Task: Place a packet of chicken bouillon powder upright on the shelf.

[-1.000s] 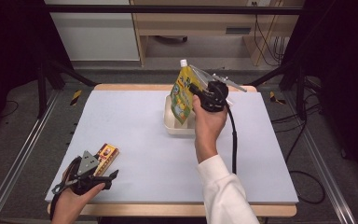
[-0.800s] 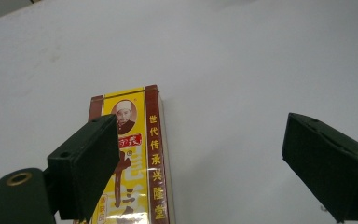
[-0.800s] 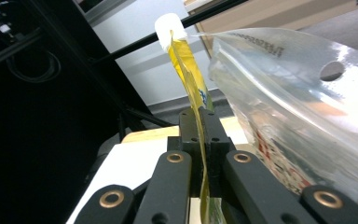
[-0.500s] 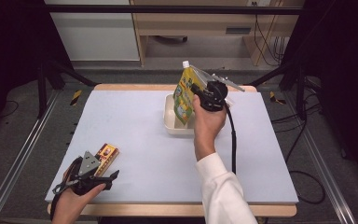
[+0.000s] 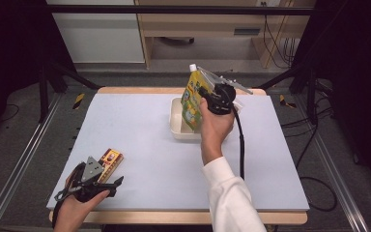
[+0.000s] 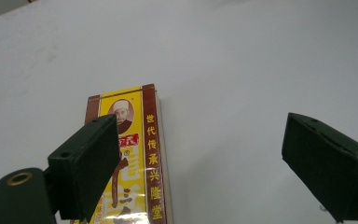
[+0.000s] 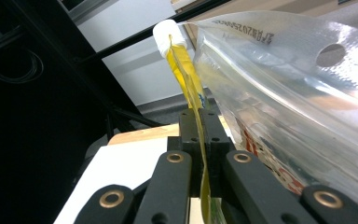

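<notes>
Looking down from the high view, the camera shows the right gripper [image 5: 204, 93] raised at about one o'clock over the white mat [image 5: 140, 125], pinching the edge of a yellow spouted pouch [image 5: 192, 99] that stands upright in a white tray [image 5: 178, 121], with a clear plastic bag [image 5: 222, 82] just behind the pouch. At seven o'clock near the mat's front edge, the left gripper [image 5: 113, 186] rests low in the person's left hand [image 5: 75, 210], and a small yellow and brown box [image 5: 108, 160] lies flat just beyond it toward twelve o'clock. In the left gripper view, the two black jaws stand wide apart with nothing between them; the box [image 6: 135, 163] lies on the mat partly behind the jaw at nine o'clock. In the right gripper view, the right gripper [image 7: 200, 135] has its jaws pressed together on the thin side seam of the pouch [image 7: 186, 70], whose white cap [image 7: 169, 37] points up at eleven o'clock, while the clear bag [image 7: 289, 88] spreads across from one to four o'clock, beside the pouch.
</notes>
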The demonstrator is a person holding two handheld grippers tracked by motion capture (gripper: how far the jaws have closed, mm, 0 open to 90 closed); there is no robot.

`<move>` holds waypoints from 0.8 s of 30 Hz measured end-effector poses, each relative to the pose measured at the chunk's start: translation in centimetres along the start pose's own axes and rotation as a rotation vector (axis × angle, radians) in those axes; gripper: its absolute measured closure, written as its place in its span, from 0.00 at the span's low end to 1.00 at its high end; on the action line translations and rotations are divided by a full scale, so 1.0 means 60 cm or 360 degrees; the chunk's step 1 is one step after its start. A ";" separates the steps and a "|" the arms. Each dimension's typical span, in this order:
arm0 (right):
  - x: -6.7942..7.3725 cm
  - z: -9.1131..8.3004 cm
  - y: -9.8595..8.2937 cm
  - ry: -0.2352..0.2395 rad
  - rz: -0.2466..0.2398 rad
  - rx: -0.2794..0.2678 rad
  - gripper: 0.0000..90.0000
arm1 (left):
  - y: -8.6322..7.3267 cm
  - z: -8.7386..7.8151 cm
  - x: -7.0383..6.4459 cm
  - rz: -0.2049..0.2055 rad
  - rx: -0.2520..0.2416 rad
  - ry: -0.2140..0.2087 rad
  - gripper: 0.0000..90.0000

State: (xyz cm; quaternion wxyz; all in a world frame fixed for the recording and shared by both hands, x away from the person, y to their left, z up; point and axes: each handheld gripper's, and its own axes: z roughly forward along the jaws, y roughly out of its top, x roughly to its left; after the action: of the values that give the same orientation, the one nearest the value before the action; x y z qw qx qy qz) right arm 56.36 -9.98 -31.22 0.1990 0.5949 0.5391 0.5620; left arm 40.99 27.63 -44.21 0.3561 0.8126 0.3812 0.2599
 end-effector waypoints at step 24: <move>0.007 0.022 -0.006 -0.0110 -0.0027 -0.0007 1.00 | 0.000 0.000 -0.001 0.0000 0.0002 -0.0006 0.12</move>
State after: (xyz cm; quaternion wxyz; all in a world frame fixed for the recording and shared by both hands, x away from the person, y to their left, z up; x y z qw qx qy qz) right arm 57.26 -9.01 -31.71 0.2236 0.6088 0.5358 0.5407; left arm 40.98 27.58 -44.24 0.3564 0.8133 0.3808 0.2580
